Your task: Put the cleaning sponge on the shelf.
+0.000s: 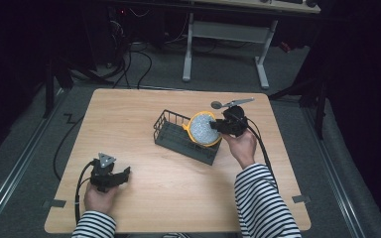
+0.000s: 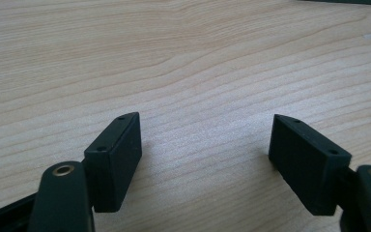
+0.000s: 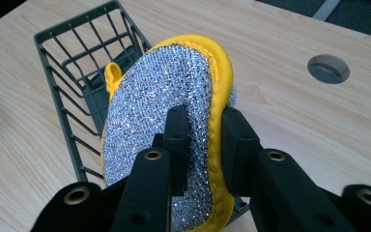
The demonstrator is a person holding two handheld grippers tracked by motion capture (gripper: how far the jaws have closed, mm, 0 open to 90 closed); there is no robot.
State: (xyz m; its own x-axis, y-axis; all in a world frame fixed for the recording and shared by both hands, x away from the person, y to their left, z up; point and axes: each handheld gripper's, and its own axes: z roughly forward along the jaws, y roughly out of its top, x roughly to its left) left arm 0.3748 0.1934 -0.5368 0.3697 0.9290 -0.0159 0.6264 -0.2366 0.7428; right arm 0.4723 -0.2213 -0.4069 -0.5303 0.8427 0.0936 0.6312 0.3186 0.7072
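A round scouring pad (image 3: 169, 92) with a glittery silver face and a yellow rim is pinched by its edge in my right gripper (image 3: 205, 145), which is shut on it. The pad (image 1: 203, 129) hangs tilted over the right end of a dark wire basket (image 1: 171, 130) in the middle of the table. Its yellow loop points into the basket (image 3: 67, 72). My left gripper (image 1: 113, 174) rests near the table's front left corner. Its jaws stand wide apart over bare wood, and the left gripper (image 2: 205, 145) holds nothing.
The wooden table (image 1: 139, 106) has a round cable hole (image 3: 328, 68) near its far right edge. A grey plate (image 1: 239, 102) sticks up from the right gripper. Beyond the table stand a white desk frame (image 1: 228, 34) and floor cables.
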